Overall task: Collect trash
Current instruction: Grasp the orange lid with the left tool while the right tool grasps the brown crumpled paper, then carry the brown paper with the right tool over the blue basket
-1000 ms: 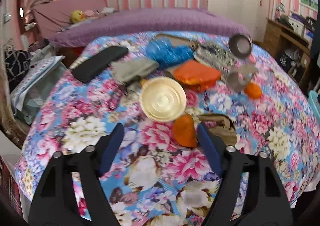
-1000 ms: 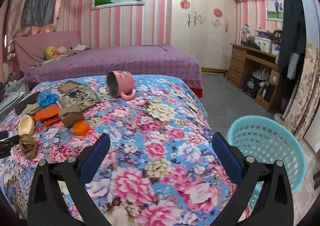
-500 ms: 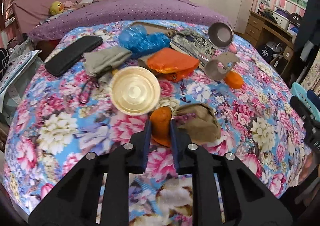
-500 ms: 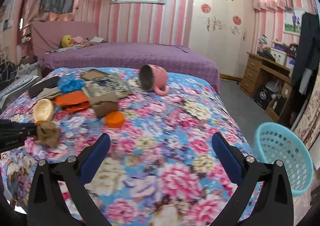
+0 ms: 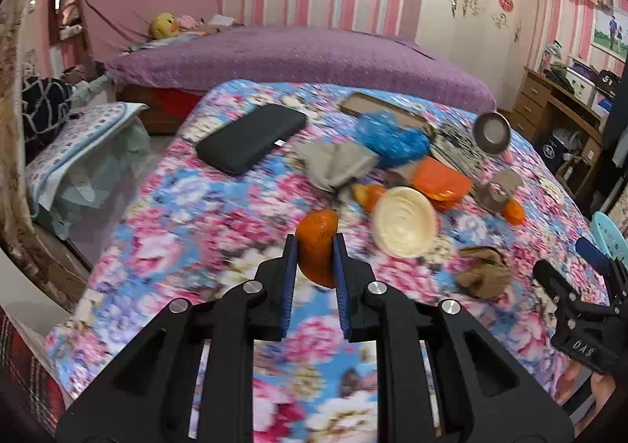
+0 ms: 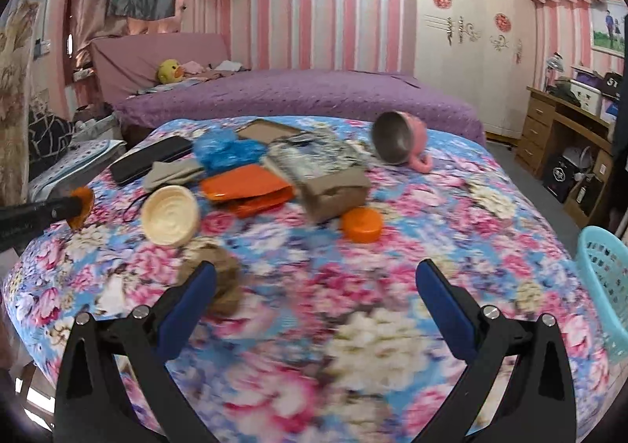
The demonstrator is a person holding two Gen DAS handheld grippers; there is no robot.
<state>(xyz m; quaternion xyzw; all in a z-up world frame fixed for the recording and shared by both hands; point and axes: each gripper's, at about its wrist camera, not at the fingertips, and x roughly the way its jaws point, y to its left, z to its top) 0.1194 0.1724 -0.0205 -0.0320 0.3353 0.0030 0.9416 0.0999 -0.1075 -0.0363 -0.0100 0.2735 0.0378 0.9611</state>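
On the floral bedspread, my left gripper pinches orange peel; my right gripper, wide open, sits nearer the blue basket at right frame edge

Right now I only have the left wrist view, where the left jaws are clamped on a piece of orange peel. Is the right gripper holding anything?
Observer: No. The right wrist view shows the right gripper with its jaws wide apart and nothing between them.
Reviewer: What lies closest to it?
Observer: The crumpled brown paper, partly behind its left finger.
Reviewer: And the turquoise sliver at my far right edge?
Observer: That is a turquoise lattice basket beside the right edge of the floral bedspread. It is probably where the orange peel goes.
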